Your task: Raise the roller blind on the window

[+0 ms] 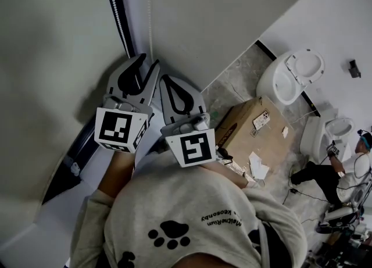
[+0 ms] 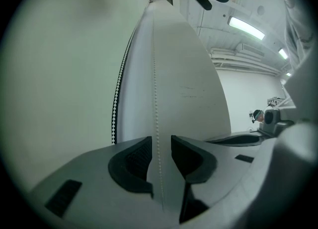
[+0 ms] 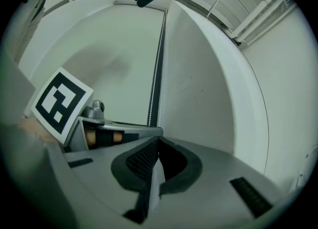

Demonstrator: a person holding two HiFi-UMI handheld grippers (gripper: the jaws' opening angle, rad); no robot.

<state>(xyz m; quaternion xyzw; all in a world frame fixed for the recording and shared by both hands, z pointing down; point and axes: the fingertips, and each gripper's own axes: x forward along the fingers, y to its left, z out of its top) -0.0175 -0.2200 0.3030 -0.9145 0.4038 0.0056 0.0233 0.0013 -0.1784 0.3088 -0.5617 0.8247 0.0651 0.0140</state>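
Held the left tool level against the white wall, jaws apart around the blind's bead chain, unclamped and close to one pad. Held the right tool just beside it, jaws pressed together; could not tell whether on the chain.

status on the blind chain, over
Left gripper open, bead chain running between its jaws, not pinched. Right gripper shut; any grip on the chain not visible. Nothing blocking the chain.
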